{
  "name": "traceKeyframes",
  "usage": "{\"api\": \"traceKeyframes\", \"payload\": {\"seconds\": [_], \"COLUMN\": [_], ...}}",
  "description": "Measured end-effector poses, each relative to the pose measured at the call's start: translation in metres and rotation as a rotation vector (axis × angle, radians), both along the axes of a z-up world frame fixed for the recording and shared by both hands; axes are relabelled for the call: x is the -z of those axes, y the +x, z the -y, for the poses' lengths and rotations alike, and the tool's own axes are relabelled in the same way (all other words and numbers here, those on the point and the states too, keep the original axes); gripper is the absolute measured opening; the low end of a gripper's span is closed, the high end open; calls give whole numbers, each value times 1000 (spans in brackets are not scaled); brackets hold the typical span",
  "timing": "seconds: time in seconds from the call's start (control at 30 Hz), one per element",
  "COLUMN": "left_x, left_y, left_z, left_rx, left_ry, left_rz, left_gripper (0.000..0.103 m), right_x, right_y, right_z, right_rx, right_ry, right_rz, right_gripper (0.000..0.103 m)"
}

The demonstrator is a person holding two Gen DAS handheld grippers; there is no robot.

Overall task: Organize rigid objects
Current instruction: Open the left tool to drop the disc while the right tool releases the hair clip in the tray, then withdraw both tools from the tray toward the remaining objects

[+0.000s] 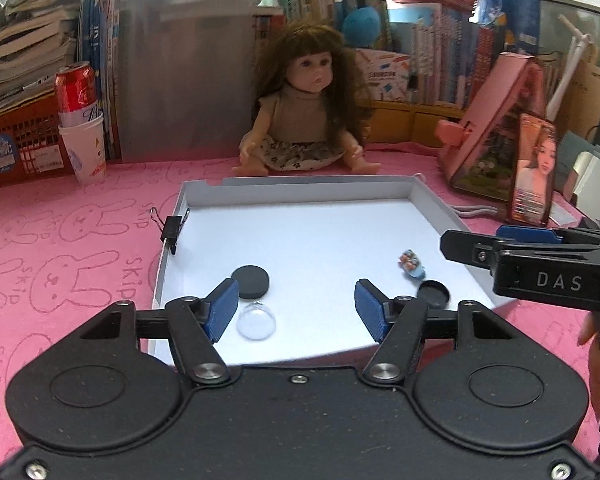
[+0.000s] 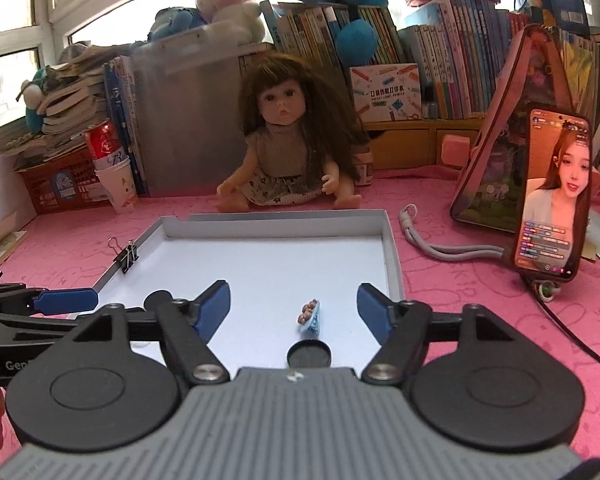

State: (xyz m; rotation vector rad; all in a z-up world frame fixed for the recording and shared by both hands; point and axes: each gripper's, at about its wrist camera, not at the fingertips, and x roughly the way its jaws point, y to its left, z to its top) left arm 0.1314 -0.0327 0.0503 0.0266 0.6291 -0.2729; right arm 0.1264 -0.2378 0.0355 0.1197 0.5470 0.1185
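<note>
Clear glass dome (image 1: 256, 319) beside black disc (image 1: 250, 281)

left wrist view: sits low over the near edge of the white tray (image 1: 432, 208), facing the doll (image 1: 304, 100) and bookshelf.
right wrist view: same heading, set further right, close to the tray (image 2: 392, 256).
shared: tray, doll, phone (image 2: 554, 196); each view catches the other hand-held gripper.
</note>
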Motion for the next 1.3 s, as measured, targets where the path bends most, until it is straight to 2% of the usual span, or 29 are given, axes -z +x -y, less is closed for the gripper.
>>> {"api": "traceKeyframes", "payload": {"seconds": [0.23, 0.63, 0.77, 0.93, 1.13, 1.3], "left_x": [0, 18, 23, 34, 46, 49], "left_y": [-28, -66, -78, -96, -108, -115], "left_z": [1, -5, -5, 1, -6, -12], "left_rx": [31, 91, 96, 123, 102, 98], "left_ry": [-5, -36, -33, 30, 12, 3], "left_rz": [31, -8, 6, 46, 37, 42], "left_gripper": [65, 70, 70, 70, 70, 65], "right_x": [3, 19, 23, 31, 43, 53], "right_y": [-23, -58, -70, -90, -106, -113], "right_z": [-1, -1, 1, 0, -4, -5], "right_rx": [-10, -8, 10, -2, -19, -12], "right_ry": [-14, -69, -86, -118, -164, -150], "right_rz": [20, 35, 31, 32, 21, -7], "right_gripper": [86, 88, 88, 88, 88, 88]}}
